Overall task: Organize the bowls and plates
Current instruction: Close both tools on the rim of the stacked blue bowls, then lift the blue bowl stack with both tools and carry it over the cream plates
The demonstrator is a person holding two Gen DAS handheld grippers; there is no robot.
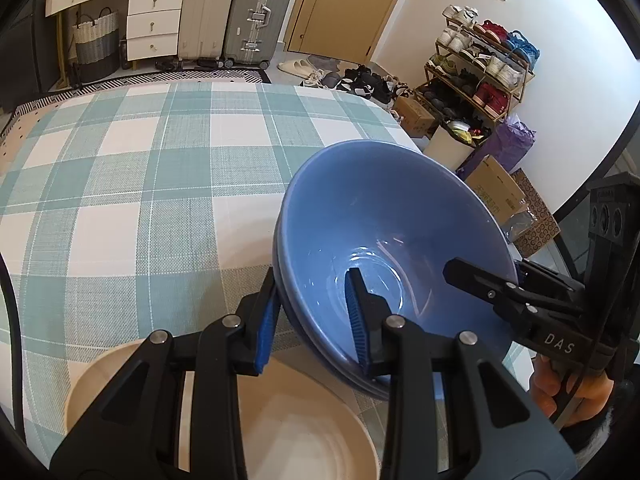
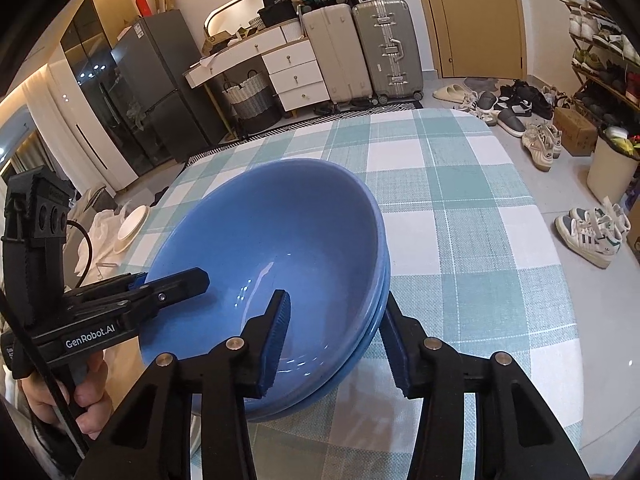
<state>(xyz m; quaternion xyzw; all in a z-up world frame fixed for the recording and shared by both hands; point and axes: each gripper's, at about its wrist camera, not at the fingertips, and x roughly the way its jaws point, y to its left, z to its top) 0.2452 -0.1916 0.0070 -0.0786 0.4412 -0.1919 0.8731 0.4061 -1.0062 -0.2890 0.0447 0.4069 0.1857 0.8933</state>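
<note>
A stack of nested blue bowls (image 1: 380, 216) stands on the checked tablecloth (image 1: 132, 184), its near edge over a cream plate (image 1: 288, 420). My left gripper (image 1: 312, 280) straddles the stack's left wall, one pad outside and one inside, and is shut on it. In the right wrist view the same blue bowls (image 2: 288, 224) fill the middle. My right gripper (image 2: 336, 300) is shut on their right wall, one finger in the bowl and one against the outer rims. Each gripper shows in the other's view, clamped on the opposite rim, with a hand on its handle.
The table's far half (image 2: 460, 184) carries nothing but the cloth. Its right edge drops to a floor with shoes (image 2: 592, 232), a shoe rack (image 1: 480, 64) and cardboard boxes (image 1: 496, 192). White plates (image 2: 132, 224) lie off the table's left side. Suitcases (image 2: 360, 52) stand behind.
</note>
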